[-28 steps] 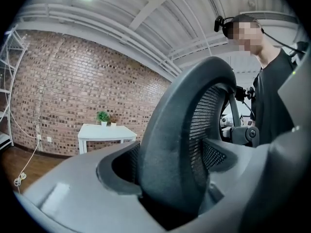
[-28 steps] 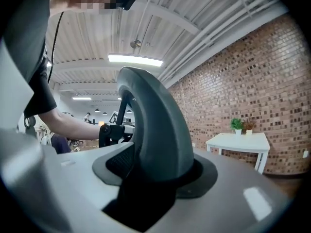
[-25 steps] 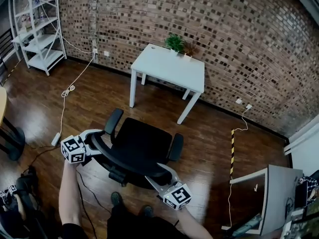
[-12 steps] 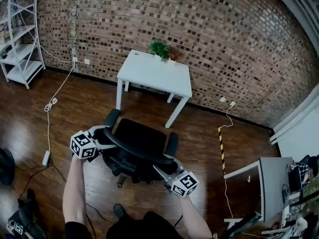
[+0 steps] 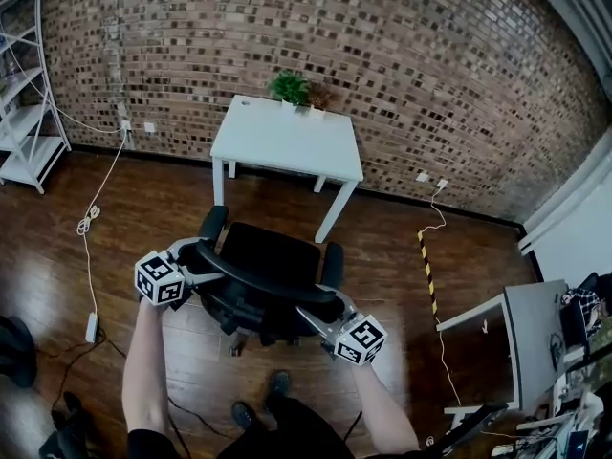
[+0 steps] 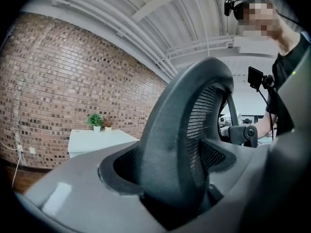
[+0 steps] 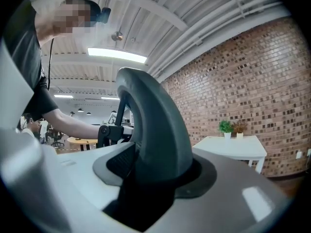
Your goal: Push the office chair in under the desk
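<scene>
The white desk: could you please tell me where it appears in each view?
Head view: white desk upper centre, beyond the office chair.
Left gripper view: lower left, left of the chair's backrest.
Right gripper view: right of centre, right of the backrest.
Shared landmark: the green plant on it.

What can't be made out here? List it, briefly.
Wheels of the office chair: head view, mostly hidden under its seat.
Space under the desk: head view, covered by its top.
The seat: both gripper views, blocked by the backrest.
Plants: too small to identify.
</scene>
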The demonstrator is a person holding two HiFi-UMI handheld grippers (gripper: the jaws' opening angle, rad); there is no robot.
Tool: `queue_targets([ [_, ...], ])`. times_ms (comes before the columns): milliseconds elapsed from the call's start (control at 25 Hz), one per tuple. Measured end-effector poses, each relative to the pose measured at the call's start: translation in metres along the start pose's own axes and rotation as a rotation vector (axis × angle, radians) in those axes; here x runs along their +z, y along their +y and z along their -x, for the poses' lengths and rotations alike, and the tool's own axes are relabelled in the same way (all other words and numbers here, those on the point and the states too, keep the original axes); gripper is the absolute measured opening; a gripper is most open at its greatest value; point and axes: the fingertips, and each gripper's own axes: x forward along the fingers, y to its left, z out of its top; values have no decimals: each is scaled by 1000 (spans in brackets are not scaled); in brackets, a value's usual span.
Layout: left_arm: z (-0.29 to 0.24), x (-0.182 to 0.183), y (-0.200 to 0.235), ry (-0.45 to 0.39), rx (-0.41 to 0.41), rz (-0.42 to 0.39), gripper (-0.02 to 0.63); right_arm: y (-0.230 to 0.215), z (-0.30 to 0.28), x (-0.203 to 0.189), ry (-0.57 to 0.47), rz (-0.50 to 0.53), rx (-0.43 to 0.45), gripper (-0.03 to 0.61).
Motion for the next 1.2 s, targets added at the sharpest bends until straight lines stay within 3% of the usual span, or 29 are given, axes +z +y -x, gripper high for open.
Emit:
queue_targets([
  [200, -11, -16, 10, -11, -20, 11, 581, -6, -3, -12, -4, 26, -23, 243],
  [360, -33, -22, 42, 4, -27, 39, 581, -35, -20, -16, 12, 30, -30, 242],
  [640, -96, -43, 102, 8, -34, 37, 581, -116, -39, -39, -7, 44, -27, 241],
  [880, -144, -55, 134, -1, 34, 27, 580, -189, -47, -58, -20, 39, 35, 241],
  [1200, -203, -65, 189, 1, 34, -16, 563, -283, -72, -90, -27, 33, 46, 247],
])
